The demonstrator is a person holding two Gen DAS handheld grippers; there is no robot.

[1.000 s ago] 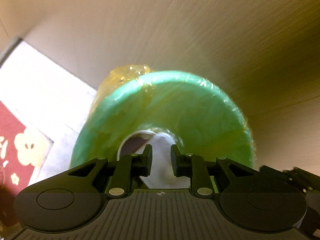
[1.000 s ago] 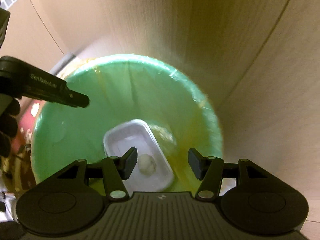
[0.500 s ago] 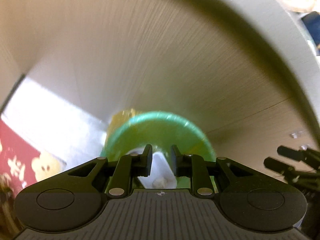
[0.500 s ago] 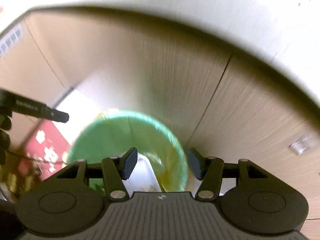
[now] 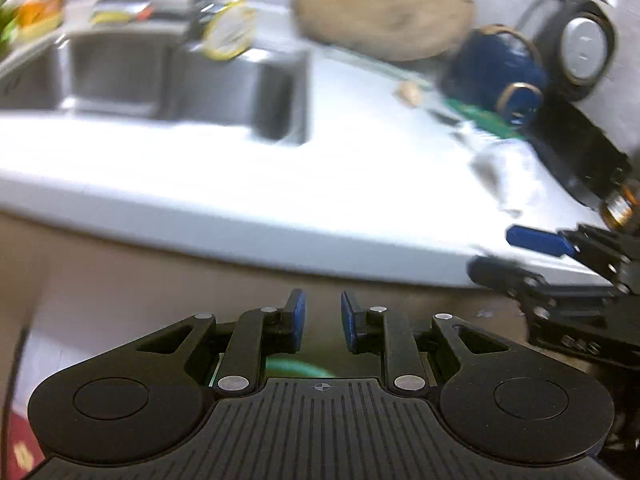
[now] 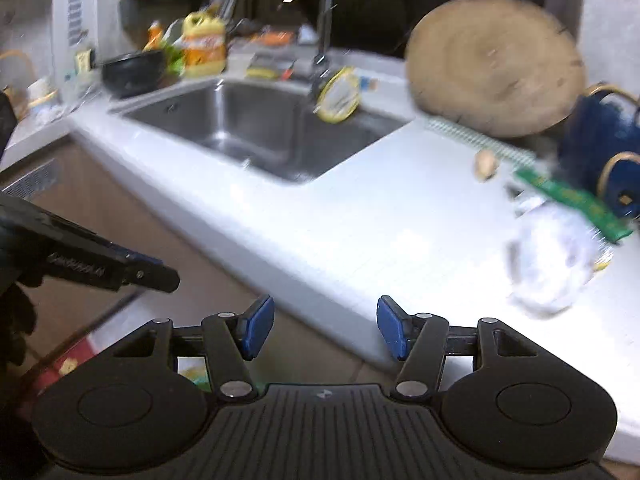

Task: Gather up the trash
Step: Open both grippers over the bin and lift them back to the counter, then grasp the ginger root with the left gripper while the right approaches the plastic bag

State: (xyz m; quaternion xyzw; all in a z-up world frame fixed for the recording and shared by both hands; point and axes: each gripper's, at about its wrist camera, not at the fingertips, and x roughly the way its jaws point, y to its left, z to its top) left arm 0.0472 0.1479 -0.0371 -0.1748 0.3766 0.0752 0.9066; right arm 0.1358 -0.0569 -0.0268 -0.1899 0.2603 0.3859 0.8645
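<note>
Two Empty Claws Raised to the White Desk Edge

Two claws are seen in front of a white desk with a stainless steel sink set into it. The left claw is released, with a narrow gap between its blue pads and nothing held there. The right claw is also released; its jaws have just been opening a little further, and nothing lies between them. In the right wrist view the left claw is seen at the left edge, held by a dark-gloved hand.

A crumpled white wad of paper or plastic trash lies on the desk at the right, near the front edge. A flat green strip of packaging lies just behind it, touching or overlapping its top. A small beige scrap lies apart from both, further back on the desk. All three pieces are blurred.

A round wooden cutting board is propped upright behind the trash, and a dark blue cup with gold trim is seen at the right. A curved metal faucet stands behind the sink. Below the left claw a sliver of a green bin rim is visible.
</note>
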